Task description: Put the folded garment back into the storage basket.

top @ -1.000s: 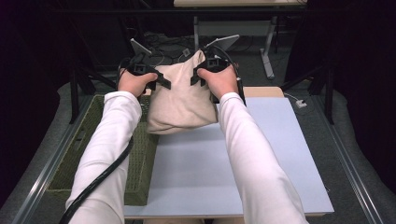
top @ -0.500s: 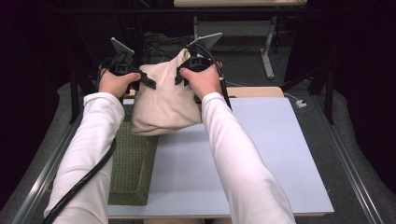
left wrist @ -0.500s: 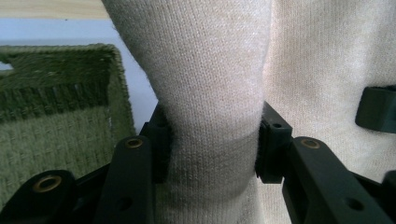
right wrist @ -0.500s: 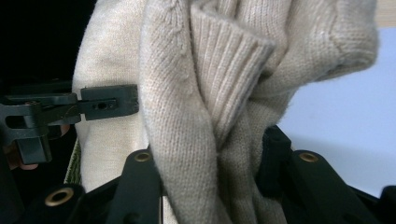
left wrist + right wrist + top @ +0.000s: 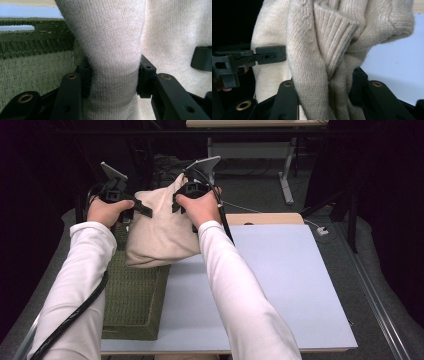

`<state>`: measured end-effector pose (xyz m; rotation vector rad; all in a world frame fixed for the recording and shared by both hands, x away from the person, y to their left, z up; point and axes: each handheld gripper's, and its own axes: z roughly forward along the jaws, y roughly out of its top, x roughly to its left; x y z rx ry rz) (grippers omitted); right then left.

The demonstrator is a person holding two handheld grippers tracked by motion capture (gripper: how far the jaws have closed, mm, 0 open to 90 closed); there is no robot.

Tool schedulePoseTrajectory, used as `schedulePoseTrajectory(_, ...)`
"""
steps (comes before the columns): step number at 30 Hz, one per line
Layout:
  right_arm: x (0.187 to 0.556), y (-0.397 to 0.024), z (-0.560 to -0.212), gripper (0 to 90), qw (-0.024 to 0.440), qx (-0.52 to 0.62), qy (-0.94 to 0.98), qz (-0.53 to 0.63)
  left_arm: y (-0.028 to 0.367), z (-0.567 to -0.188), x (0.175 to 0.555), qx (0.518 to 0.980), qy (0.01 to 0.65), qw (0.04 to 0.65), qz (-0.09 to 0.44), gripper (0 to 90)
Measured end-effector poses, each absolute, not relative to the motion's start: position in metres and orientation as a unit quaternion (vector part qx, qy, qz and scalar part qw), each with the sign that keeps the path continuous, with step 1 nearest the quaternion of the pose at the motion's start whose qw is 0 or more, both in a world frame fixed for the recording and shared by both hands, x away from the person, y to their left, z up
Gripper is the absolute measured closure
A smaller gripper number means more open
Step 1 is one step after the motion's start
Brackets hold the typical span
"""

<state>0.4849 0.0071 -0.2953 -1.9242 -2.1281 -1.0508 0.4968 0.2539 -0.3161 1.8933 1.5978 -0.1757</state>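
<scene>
A folded cream knit sweater (image 5: 160, 232) hangs in the air between both hands, over the far end of a green woven basket (image 5: 132, 305). My left gripper (image 5: 142, 210) is shut on its left side; in the left gripper view the black jaws pinch a thick fold of the sweater (image 5: 113, 75). My right gripper (image 5: 176, 204) is shut on its right side, where the jaws clamp bunched knit with a ribbed cuff (image 5: 332, 42). The left gripper's jaw (image 5: 270, 55) shows against the sweater in the right gripper view.
The basket lies along the left side of a pale blue table top (image 5: 280, 285). A wooden strip (image 5: 265, 218) edges the table's far end. Beyond it are dark floor, a cable and a desk leg (image 5: 287, 175). Black cable (image 5: 75, 315) trails under the left sleeve.
Both hands have carried the sweater to the left, from above the table's middle to above the basket. The grips look the same.
</scene>
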Motion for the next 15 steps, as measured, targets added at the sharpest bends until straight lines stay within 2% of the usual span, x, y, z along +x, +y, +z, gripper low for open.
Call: schedulePoseTrajectory(15,0.480,0.035,-0.295,60.5,0.049,-0.621,-0.702,-0.345,0.282,-0.315,0.487,0.716,0.618,0.319,-0.064,58.6)
